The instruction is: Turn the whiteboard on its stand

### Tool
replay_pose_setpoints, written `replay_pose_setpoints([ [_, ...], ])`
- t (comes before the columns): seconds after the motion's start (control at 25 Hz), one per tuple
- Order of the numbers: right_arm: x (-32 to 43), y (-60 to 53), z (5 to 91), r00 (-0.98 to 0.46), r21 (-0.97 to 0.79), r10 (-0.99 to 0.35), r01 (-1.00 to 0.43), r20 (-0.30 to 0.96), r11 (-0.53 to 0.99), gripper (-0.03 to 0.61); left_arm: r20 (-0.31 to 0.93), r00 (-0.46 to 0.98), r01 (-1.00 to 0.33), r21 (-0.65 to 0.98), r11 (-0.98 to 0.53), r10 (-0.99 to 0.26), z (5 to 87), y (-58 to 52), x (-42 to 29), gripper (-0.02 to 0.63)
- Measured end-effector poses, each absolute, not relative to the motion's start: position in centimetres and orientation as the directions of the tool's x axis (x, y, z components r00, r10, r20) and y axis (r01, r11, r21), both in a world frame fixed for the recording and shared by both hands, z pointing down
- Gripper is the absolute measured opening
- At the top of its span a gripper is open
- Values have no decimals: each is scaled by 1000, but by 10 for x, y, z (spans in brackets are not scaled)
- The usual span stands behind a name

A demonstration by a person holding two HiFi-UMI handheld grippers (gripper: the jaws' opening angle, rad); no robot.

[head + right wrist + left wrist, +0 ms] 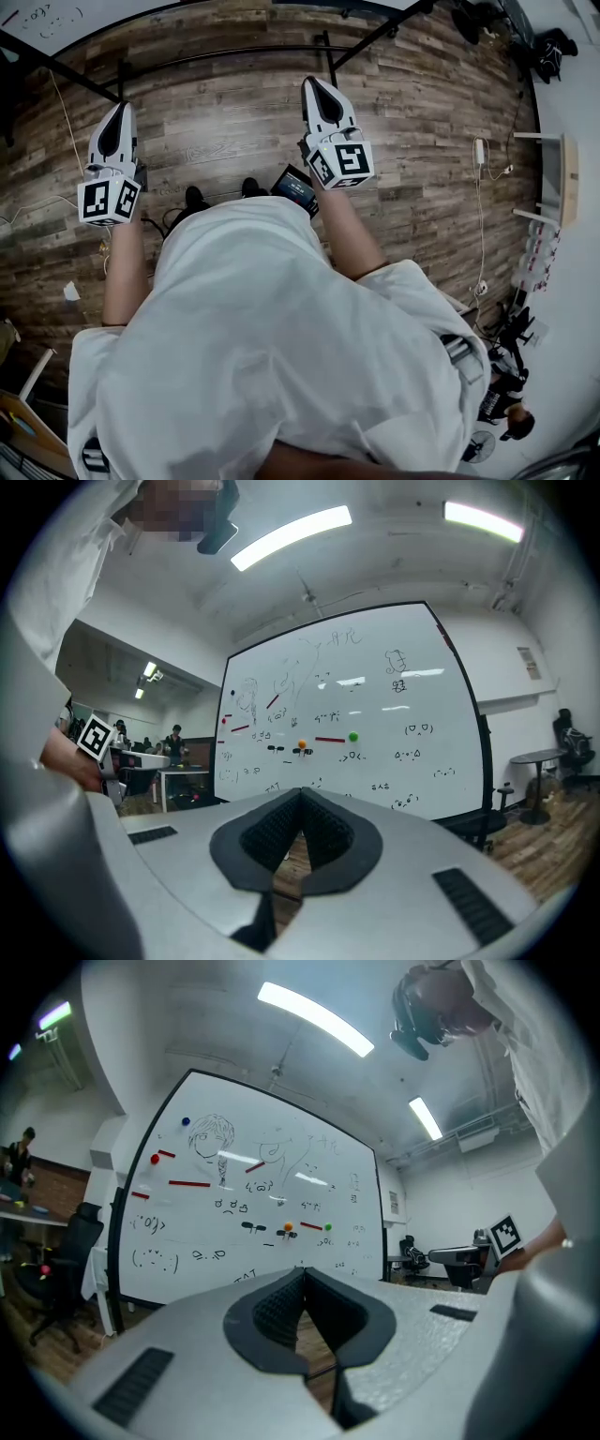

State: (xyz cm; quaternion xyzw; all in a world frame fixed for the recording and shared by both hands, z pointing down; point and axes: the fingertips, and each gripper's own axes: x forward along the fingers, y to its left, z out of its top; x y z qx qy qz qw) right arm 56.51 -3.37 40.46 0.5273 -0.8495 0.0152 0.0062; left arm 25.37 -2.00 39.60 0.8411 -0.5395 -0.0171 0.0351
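The whiteboard [253, 1213] stands upright ahead of me in a black frame, covered with small drawings, red strips and coloured magnets. The right gripper view shows the same whiteboard [375, 724] from its other side of centre. In the head view only a corner of the board [47, 19] and the black bars of its stand [225, 54] show over the wooden floor. My left gripper [120, 106] [302, 1269] is shut and holds nothing. My right gripper [314, 84] [300, 792] is shut and empty too. Both point level at the board, short of it.
A tablet-like device [295, 187] lies on the floor by my feet. A charger with its cable [479, 152] and a white shelf [567, 178] are at the right. An office chair [66, 1260] stands left of the board, a small round table [539, 757] right of it. People sit at desks [178, 780] behind.
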Motion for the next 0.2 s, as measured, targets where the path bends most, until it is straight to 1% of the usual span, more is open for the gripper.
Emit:
replay_pose_setpoints([
  [0.2, 574, -35, 403, -445, 9, -895, -895, 28, 445, -2, -2, 361, -929, 87, -360, -932, 389, -28, 235, 6],
])
